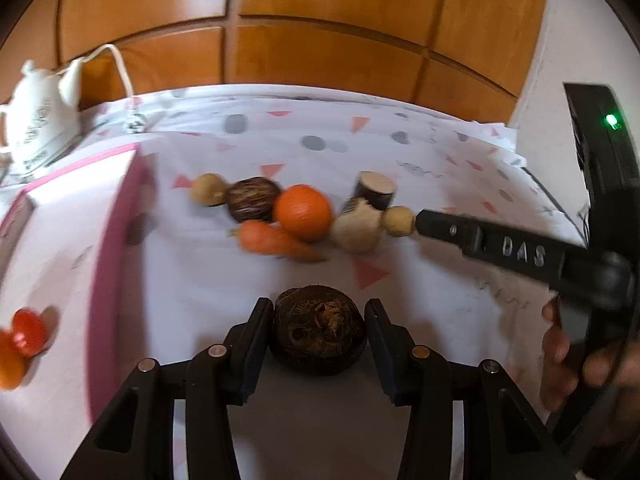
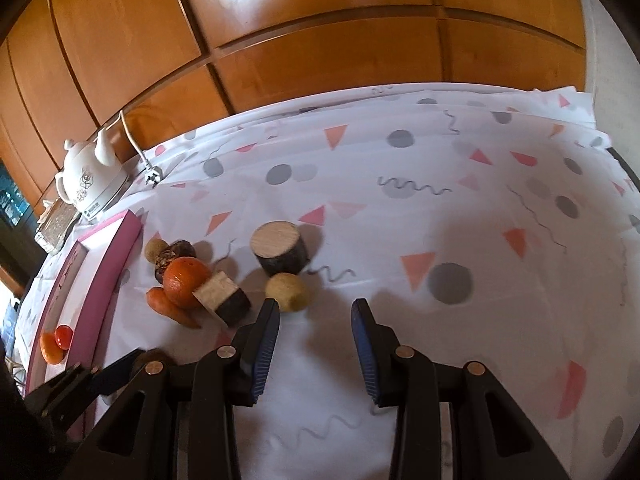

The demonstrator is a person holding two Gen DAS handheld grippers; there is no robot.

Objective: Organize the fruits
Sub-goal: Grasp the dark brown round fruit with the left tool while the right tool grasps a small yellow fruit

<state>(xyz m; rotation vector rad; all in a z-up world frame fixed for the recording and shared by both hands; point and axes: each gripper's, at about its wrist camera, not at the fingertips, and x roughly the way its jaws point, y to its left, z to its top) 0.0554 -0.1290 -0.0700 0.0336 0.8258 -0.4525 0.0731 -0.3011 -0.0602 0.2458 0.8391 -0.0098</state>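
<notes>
My left gripper [image 1: 319, 312] is shut on a dark brown wrinkled fruit [image 1: 318, 330], held just above the cloth. Ahead lie a tan ball [image 1: 208, 189], a second dark brown fruit [image 1: 253, 199], an orange [image 1: 303, 212], a carrot [image 1: 276, 241], wooden pieces [image 1: 358, 226] and another tan ball [image 1: 398, 221]. My right gripper [image 2: 315, 314] is open and empty, its left finger close to the tan ball [image 2: 288, 292]. The pink-rimmed box [image 1: 116, 248] at left holds a small tomato [image 1: 27, 330] and an orange fruit [image 1: 8, 364].
A white electric kettle [image 1: 36, 120] with its cord stands at the back left. A wooden cylinder [image 2: 280, 252] and a wooden block [image 2: 222, 294] sit among the fruit. A wooden cabinet [image 2: 320, 40] rises behind the table. The patterned cloth [image 2: 500, 240] stretches to the right.
</notes>
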